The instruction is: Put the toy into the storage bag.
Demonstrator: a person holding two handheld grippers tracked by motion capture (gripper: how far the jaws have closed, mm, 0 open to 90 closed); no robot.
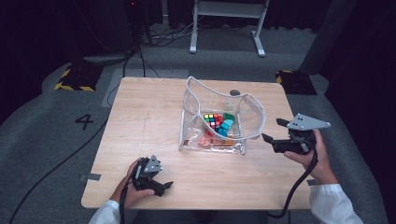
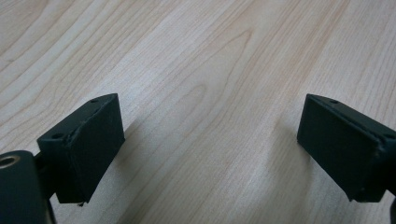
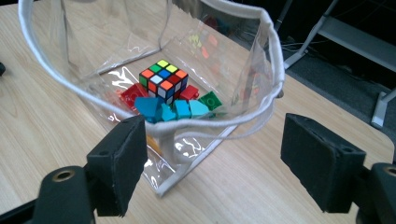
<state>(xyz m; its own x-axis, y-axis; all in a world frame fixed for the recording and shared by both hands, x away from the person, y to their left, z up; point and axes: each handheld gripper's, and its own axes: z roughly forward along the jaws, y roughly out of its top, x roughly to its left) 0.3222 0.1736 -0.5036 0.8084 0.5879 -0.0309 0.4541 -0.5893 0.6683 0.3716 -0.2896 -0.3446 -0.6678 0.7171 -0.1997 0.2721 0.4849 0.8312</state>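
- A clear plastic bag [image 1: 196,100] with a white corded rim stands open near the middle of the wooden table [image 1: 140,126], a little toward the right side.
- Inside it, on the bottom, lies a colour-tiled puzzle cube [image 1: 213,120]; in the right gripper view the cube [image 3: 163,80] sits upright with its green, yellow, orange and blue tiles facing up.
- Around the cube lie small toy pieces: teal blocks [image 3: 173,110] just in front of it, red pieces [image 3: 133,94] to one side and a green piece [image 3: 210,100] to the other.
- The right gripper [image 1: 272,130] hovers just beside the bag's right wall, its jaws spread wide and gripping nothing; the bag's rim [image 3: 275,56] curves between them in its own view.
- The left gripper [image 1: 166,185] is low at the table's near edge, well apart from the bag.
- Its jaws are likewise wide apart, with bare wood [image 2: 210,93] between them.
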